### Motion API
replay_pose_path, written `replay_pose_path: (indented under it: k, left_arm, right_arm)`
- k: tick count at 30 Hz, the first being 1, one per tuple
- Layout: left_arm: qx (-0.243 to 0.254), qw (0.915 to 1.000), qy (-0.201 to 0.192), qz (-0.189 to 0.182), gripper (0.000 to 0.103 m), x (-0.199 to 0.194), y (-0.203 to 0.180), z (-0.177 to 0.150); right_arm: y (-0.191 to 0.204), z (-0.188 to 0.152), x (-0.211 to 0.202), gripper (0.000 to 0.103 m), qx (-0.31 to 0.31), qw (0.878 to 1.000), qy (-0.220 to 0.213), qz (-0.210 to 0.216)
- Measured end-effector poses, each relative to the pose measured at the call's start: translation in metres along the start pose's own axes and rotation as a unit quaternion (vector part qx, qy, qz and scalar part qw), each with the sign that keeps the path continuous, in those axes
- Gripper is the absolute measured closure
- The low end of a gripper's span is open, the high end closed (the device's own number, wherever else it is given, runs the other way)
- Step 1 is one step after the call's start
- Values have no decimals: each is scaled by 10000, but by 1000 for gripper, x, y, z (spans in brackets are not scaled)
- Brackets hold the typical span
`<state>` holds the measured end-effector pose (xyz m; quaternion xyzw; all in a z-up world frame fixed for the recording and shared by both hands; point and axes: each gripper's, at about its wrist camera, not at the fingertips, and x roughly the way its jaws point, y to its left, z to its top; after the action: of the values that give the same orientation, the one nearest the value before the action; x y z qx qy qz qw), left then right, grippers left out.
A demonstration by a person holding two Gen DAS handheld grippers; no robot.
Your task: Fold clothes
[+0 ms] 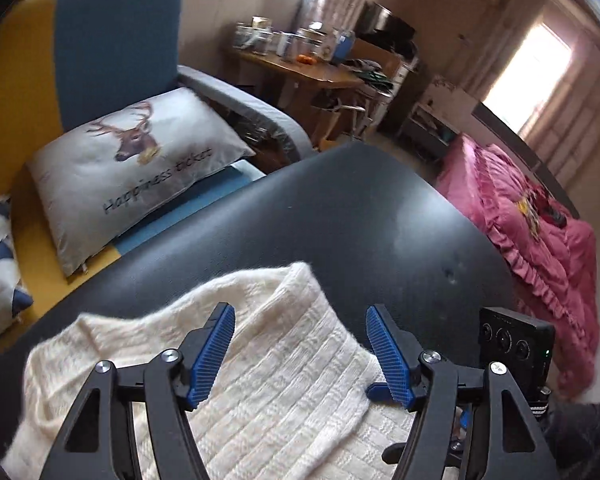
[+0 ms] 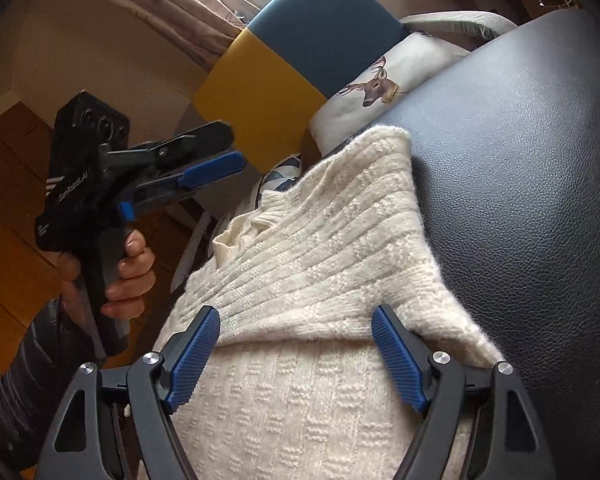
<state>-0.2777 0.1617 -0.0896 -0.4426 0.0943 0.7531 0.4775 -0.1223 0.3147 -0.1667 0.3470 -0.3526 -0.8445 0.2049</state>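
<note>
Ribbed blue pads of both grippers hung spread over a cream knit sweater on a black leather-look table.

The left gripper point(image 1: 300, 354) stood wide apart and empty, its grooved pads point(image 1: 214, 354) above the fuzzy cream sweater point(image 1: 268, 380), a thick cable-and-rib knit lying partly folded on the pebbled black tabletop point(image 1: 360, 208). The right gripper point(image 2: 296, 354) was likewise wide, gripping nothing, poised over a folded edge of the same sweater point(image 2: 308, 248). In the right wrist view a hand point(image 2: 130, 268) gripped the left gripper's handle, held off to the side of the table. Beyond sat a blue-and-yellow sofa point(image 1: 112, 40) with a deer-print cushion point(image 1: 136, 164), and a ruffled pink bedspread point(image 1: 532, 240).
</note>
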Motion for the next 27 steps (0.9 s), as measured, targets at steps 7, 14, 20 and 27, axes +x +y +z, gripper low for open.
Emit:
replay_pose_path:
  k: [7,14,20,27]
  left_arm:
    - [785,9920,828,-534,34,62,-8,28]
    - [544,9919,785,-838,39,83,4,29]
    - [333,9909,749,-1067,96,101,14,29]
    - [-10,9975,646,-295,88,112,29,23]
  right_arm:
    - [-2,1,-2,22,33,9998,-73,158]
    - [0,-1,-1,22,-23,9999,-84,129]
    - [1,-2,-1,22,-47,9999,-112,98]
    - [5,-5,1,22,-147,9998,-72,-70]
